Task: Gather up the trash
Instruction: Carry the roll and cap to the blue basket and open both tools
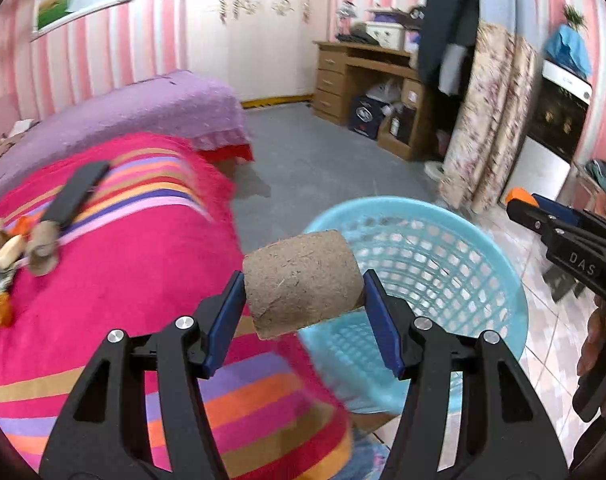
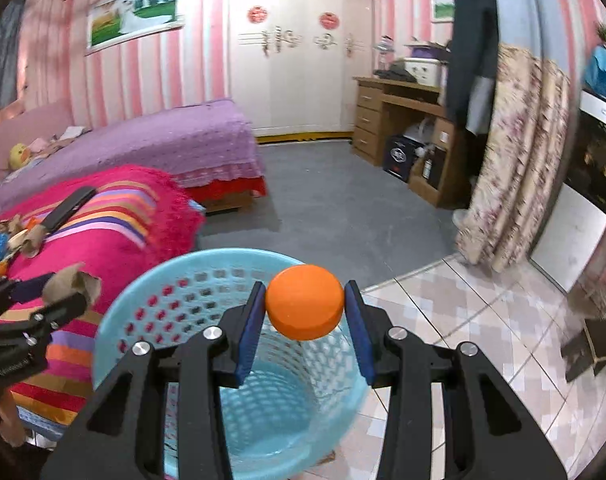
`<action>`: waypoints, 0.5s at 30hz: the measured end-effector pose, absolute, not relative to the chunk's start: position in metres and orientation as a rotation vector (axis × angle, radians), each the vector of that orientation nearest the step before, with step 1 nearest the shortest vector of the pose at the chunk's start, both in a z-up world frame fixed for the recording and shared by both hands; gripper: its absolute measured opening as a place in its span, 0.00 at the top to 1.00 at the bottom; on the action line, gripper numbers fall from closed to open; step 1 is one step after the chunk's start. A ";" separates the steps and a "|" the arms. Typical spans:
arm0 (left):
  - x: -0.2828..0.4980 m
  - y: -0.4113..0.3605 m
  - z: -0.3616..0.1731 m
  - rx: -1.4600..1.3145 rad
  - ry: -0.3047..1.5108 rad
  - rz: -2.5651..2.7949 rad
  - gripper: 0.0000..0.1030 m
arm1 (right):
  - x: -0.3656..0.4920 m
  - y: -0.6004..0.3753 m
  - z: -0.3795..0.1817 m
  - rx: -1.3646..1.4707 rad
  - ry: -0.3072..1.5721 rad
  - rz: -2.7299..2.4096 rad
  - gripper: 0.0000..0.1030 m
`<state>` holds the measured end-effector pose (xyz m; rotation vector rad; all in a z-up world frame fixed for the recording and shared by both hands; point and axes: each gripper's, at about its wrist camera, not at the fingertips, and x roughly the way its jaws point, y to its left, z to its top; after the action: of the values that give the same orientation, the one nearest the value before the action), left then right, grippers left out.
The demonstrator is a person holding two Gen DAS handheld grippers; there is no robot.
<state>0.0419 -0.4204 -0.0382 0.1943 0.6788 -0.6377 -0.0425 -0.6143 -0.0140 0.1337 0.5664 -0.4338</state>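
Cardboard tube (image 1: pixel 302 280) clamped in left tool (image 1: pixel 304 292) betw. both pads, held over striped blanket (image 1: pixel 115 300) edge just beside blue basket (image 2: pixel 151 280), while right tool (image 2: pixel 305 307) grips orange cap (image 2: pixel 305 302) right above basket opening; more scraps (image 2: pixel 19 236) on blanket, well apart.

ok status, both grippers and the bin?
Left gripper shut on cardboard tube, beside the bin rim. Right gripper shut on orange cap, over the blue bin. More scraps on the striped blanket. Nothing blocking.
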 end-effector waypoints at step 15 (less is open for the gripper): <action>0.064 -0.466 -0.059 0.222 0.733 -0.627 0.17 | -0.043 -0.626 -0.038 0.171 0.581 -0.440 0.61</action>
<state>0.0645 -0.4659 -0.0586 0.2222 0.7333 -0.6270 -0.0427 -0.6261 -0.0377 0.1708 0.5810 -0.4402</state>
